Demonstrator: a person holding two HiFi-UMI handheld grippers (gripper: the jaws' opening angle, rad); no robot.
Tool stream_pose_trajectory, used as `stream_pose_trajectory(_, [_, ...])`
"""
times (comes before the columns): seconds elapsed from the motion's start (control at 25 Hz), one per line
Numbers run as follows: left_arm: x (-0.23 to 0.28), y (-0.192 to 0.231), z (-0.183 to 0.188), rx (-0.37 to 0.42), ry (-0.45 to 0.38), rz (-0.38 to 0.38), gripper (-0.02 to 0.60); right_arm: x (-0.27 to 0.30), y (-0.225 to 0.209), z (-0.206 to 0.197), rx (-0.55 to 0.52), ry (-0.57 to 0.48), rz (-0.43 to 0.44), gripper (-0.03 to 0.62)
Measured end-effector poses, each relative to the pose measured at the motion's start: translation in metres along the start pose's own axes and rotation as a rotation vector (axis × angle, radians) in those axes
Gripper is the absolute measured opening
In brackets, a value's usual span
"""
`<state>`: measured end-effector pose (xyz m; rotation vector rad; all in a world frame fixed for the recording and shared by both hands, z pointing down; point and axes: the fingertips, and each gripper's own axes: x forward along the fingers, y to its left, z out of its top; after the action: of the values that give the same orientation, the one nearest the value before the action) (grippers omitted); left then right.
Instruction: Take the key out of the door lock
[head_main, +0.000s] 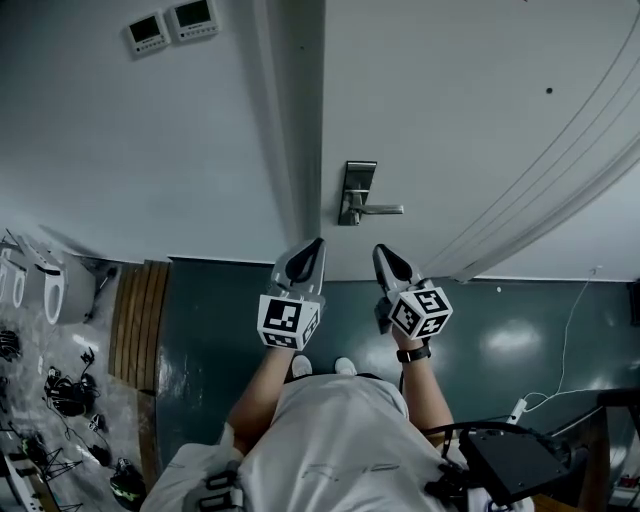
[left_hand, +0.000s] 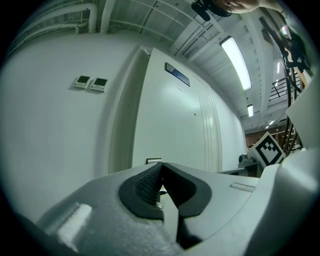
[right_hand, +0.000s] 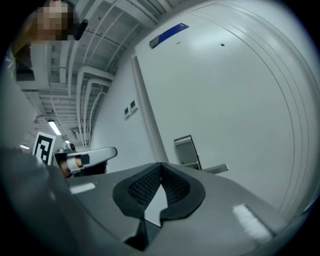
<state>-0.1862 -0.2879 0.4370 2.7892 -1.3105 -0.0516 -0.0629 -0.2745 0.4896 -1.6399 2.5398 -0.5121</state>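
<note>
Pale door (head_main: 470, 110) dead ahead, lock plate (head_main: 358, 185) and lever (head_main: 385, 209) just past both tips. Closed and empty, the left gripper (head_main: 318, 244) and right gripper (head_main: 381, 250). The key is too small to make out there; closing in blind risks knocking the lever

Bright strip lamp (left_hand: 236, 62); fisheye-dark corners

wall (head_main: 120, 150): pale, carried two small control panels (head_main: 150, 32) side by side | floor (head_main: 500, 340): dark green, glossy | wooden slatted board (head_main: 140, 320): lay on floor against wall, left | black cables and gear (head_main: 65, 395): heaped far left | white cord (head_main: 568, 335): trailed toward power strip (head_main: 516, 409), right | ceiling light (left_hand: 237, 62): lit
</note>
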Motion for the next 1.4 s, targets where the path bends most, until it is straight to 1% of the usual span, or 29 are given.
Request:
stream_pose_trajectory(0.16, [-0.007,0.007,-0.006,-0.012,0.011,-0.012,0.000,0.014,-0.017,-0.033,0.138,0.061,-0.010,0.002])
stream_pose_trajectory(0.28, [-0.008,0.013,-0.011,-0.019,0.023,-0.011,0.000,0.028,-0.037,-0.057,0.223,0.109,-0.016,0.056])
stream_pose_trajectory(0.36, [-0.008,0.016,-0.015,-0.023,0.035,-0.009,0.000,0.036,-0.052,-0.072,0.293,0.127,-0.026,0.072])
stream_pose_trajectory(0.64, [-0.014,0.026,-0.031,-0.023,0.082,0.004,0.000,0.081,-0.090,-0.108,0.604,0.113,-0.002,0.121])
stream_pose_trajectory(0.84, [-0.020,0.036,-0.032,-0.022,0.090,0.022,0.000,0.115,-0.110,-0.127,0.781,0.106,0.001,0.121])
stream_pose_trajectory(0.92, [-0.021,0.042,-0.030,-0.022,0.083,0.027,0.000,0.125,-0.116,-0.130,0.822,0.099,-0.009,0.118])
stream_pose_trajectory(1.0, [-0.024,0.046,-0.031,-0.020,0.082,0.024,0.000,0.133,-0.121,-0.134,0.840,0.095,-0.023,0.110])
stream_pose_trajectory(1.12, [-0.030,0.050,-0.031,-0.012,0.083,0.005,0.000,0.142,-0.122,-0.136,0.860,0.077,-0.038,0.099])
stream_pose_trajectory(1.2, [-0.032,0.052,-0.029,-0.008,0.080,-0.014,0.000,0.147,-0.123,-0.134,0.879,0.054,-0.051,0.080])
stream_pose_trajectory(1.4, [-0.027,0.058,-0.030,-0.010,0.079,-0.048,0.000,0.152,-0.119,-0.139,0.870,0.055,-0.068,0.074])
